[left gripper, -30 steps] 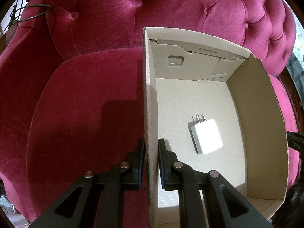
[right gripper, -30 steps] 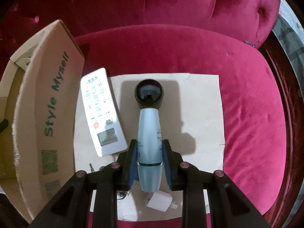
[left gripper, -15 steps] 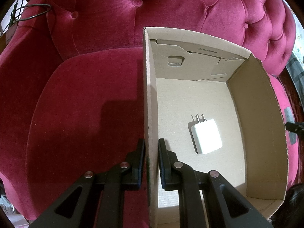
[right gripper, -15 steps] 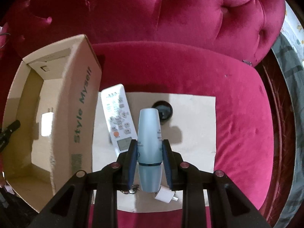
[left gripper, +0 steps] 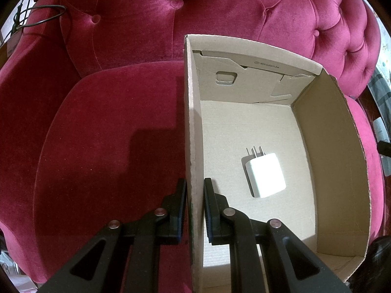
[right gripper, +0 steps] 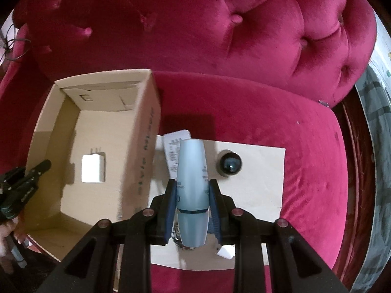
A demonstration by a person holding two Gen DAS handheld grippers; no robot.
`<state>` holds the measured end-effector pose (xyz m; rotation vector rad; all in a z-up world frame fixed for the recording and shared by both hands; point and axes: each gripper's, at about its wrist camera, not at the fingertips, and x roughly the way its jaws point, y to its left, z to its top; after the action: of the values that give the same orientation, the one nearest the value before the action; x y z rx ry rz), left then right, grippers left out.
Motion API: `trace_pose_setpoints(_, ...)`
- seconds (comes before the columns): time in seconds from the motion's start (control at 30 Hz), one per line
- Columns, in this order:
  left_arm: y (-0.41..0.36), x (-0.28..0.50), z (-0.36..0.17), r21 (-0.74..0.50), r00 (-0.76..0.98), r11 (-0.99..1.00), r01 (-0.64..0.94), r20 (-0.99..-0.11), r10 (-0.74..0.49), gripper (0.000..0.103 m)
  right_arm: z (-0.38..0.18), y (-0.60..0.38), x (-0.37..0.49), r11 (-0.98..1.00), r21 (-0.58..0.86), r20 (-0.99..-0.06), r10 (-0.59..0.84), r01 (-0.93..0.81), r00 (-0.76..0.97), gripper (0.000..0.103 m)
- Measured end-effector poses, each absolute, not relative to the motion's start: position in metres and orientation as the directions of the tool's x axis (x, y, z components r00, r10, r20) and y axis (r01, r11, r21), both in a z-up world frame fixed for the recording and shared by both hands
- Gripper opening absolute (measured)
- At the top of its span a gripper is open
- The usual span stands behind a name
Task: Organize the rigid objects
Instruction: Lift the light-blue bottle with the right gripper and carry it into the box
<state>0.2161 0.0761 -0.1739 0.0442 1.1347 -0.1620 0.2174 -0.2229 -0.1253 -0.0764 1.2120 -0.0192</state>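
An open cardboard box sits on the red velvet sofa seat. A white plug adapter lies on its floor. My left gripper is shut on the box's left wall, one finger on each side; it also shows in the right wrist view. My right gripper is shut on a pale blue bottle and holds it in the air beside the box's right wall.
A cardboard sheet lies on the seat right of the box. On it are a white remote, a black round cap, a small white adapter and a metal object under the bottle. The tufted sofa back rises behind.
My right gripper has lifted the blue bottle off the sheet and moved up and back, toward the box. The black cap stays on the sheet. My left gripper has not moved.
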Motion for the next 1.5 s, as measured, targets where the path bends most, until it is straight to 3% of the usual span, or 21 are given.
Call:
trace_pose_setpoints(0.63, 0.076, 0.216, -0.174, -0.048, 0.412, 0.987, 0.151, -0.905, -0.107, 0.015, -0.113, -0.143, 0.221, 0.987, 0.006, -0.932, 0.063, -0.158, 0.357, 0.027)
trace_pose_setpoints(1.07, 0.076, 0.216, -0.174, -0.047, 0.412, 0.987, 0.152, -0.905, -0.107, 0.015, -0.151, -0.092, 0.213, 0.973, 0.043, -0.951, 0.109, -0.226, 0.289, 0.027)
trace_pose_setpoints(1.5, 0.077, 0.216, -0.174, -0.048, 0.412, 0.987, 0.152, -0.905, -0.108, 0.015, -0.192, -0.075, 0.211, 0.978, 0.090, -0.967, 0.132, -0.189, 0.219, 0.027)
